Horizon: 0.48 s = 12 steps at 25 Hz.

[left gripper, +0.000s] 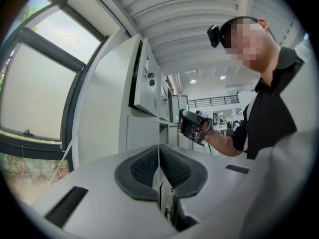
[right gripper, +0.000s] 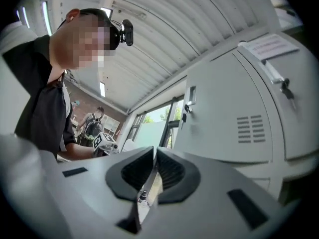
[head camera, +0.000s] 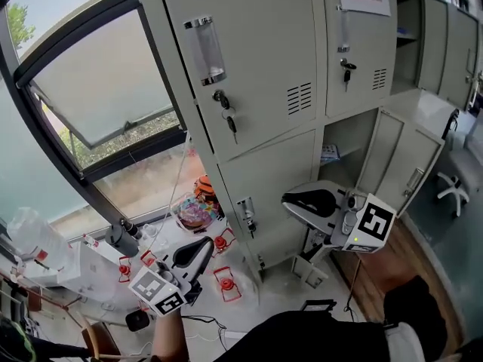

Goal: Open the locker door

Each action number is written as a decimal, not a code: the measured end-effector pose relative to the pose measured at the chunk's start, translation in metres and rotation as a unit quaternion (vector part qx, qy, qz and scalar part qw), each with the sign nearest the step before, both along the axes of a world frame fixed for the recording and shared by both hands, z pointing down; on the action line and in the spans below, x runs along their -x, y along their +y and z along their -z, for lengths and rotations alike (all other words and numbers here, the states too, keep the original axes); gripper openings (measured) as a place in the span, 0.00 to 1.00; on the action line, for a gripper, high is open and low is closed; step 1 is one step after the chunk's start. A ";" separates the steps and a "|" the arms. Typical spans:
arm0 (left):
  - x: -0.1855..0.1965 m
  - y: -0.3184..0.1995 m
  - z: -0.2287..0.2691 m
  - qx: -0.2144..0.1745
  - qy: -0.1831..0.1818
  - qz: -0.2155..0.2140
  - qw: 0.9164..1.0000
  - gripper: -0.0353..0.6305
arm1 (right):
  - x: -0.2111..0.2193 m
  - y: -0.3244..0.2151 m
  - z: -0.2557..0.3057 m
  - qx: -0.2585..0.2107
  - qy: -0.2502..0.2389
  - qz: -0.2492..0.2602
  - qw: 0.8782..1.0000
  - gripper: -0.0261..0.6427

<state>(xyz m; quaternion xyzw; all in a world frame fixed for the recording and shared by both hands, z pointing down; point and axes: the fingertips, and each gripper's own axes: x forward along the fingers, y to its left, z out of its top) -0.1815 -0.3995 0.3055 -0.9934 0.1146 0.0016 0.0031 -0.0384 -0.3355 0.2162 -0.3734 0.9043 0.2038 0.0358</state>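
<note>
A bank of grey lockers fills the head view. The upper left locker door (head camera: 256, 59) is closed, with a clear handle (head camera: 205, 50) and keys (head camera: 226, 115) hanging in its lock. The door beside it (head camera: 361, 44) is closed too, key in lock. My left gripper (head camera: 198, 249) is low at the left, shut and empty, well short of the lockers. My right gripper (head camera: 302, 200) is in front of the lower lockers, also shut on nothing. In the left gripper view the pads (left gripper: 142, 168) meet. In the right gripper view the right gripper (right gripper: 153, 158) points up at the closed door (right gripper: 234, 108).
A lower locker door (head camera: 396, 161) at the right stands open, and an upper compartment (head camera: 407, 29) is open as well. A large tilted window (head camera: 98, 89) is at the left. Bottles, red items and a bowl of colourful bits (head camera: 198, 213) clutter the floor. A white chair base (head camera: 453, 191) is at far right.
</note>
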 end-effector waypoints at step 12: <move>0.009 0.001 0.106 -0.092 0.011 0.000 0.996 0.08 | 0.011 -0.003 0.148 -0.004 -0.029 0.050 0.998 0.17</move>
